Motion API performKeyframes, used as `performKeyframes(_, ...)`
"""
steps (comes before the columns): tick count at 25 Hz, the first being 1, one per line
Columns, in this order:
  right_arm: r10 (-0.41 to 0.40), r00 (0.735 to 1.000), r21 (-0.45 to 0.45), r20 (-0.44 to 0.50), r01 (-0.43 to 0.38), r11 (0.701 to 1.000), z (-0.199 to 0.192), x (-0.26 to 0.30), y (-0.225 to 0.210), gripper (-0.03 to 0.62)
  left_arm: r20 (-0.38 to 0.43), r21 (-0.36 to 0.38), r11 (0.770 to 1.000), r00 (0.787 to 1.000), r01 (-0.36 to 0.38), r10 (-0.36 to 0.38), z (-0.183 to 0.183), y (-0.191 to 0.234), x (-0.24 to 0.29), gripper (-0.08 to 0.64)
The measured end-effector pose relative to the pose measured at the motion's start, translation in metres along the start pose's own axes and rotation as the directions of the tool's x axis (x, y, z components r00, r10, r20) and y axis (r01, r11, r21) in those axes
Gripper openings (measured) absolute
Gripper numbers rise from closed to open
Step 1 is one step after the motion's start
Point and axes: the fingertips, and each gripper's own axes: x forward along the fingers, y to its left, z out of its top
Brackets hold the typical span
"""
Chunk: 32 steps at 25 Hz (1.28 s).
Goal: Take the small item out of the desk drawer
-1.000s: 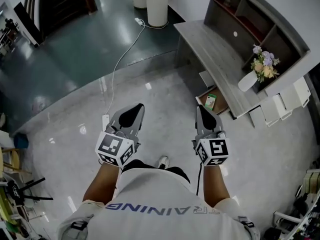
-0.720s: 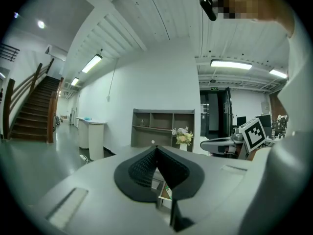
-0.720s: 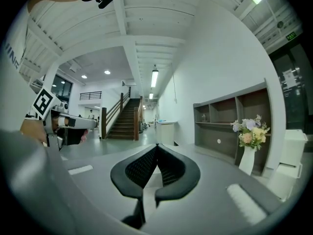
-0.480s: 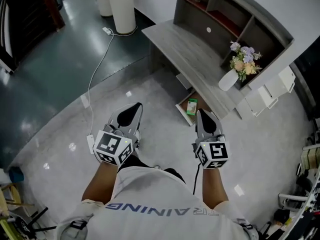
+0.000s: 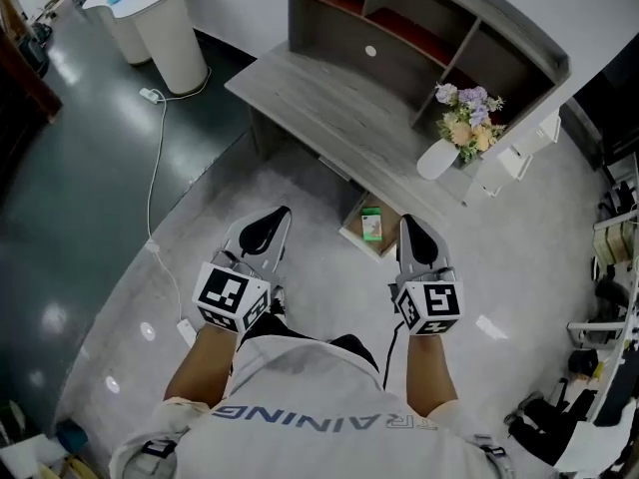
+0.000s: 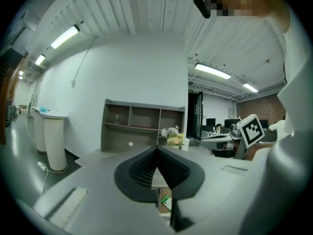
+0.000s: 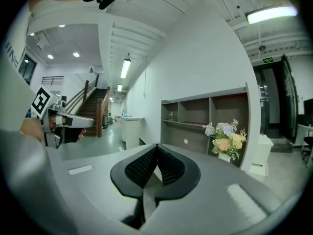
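Item (image 5: 371, 225), green and white, lies in the one open drawer (image 5: 351, 233) under the worktop's (image 5: 319, 108) front edge.
Two tools, left (image 5: 279, 217) and right (image 5: 409, 225), each have jaws pressed together with nothing in them; they hang over pale floor (image 5: 300, 267), with the drawer ahead and between them. One vase of flowers (image 5: 454, 133) stands at the worktop's right end, beside a shelf unit (image 5: 399, 13). White stands (image 5: 165, 28), perhaps two, sit well left, with one cable (image 5: 152, 178) trailing across the floor. Bare floor fronts the drawer.
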Motion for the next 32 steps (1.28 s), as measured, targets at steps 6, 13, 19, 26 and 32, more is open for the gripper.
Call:
performKeyframes(6, -0.187, 0.982, 0.023, -0.019, 0.187, 0.982, 0.002, 0.029, -0.009, 0.017, -0.033, 0.050, 0.979, 0.980, 0.197, -0.196, -0.002, 0.035, 0.052, -0.002)
performKeyframes(13, -0.342, 0.938, 0.041, -0.066, 0.345, 0.938, -0.016, 0.010, -0.032, 0.017, -0.063, 0.037, 0.936, 0.935, 0.351, -0.349, -0.012, 0.020, 0.100, -0.002)
performKeyframes(19, -0.400, 0.914, 0.060, -0.061, 0.403, 0.913, -0.026, -0.029, -0.064, 0.017, -0.078, 0.023, 0.916, 0.914, 0.400, -0.397, -0.018, -0.022, 0.123, -0.002)
performKeyframes(26, -0.370, 0.928, 0.089, -0.033, 0.372, 0.924, -0.037, -0.068, -0.096, 0.017, -0.097, 0.042, 0.935, 0.933, 0.352, -0.347, -0.015, -0.073, 0.127, -0.002)
performKeyframes(32, -0.359, 0.933, 0.105, -0.013, 0.358, 0.928, -0.041, -0.090, -0.118, 0.017, -0.097, 0.067, 0.937, 0.937, 0.342, -0.335, -0.014, -0.104, 0.125, -0.002)
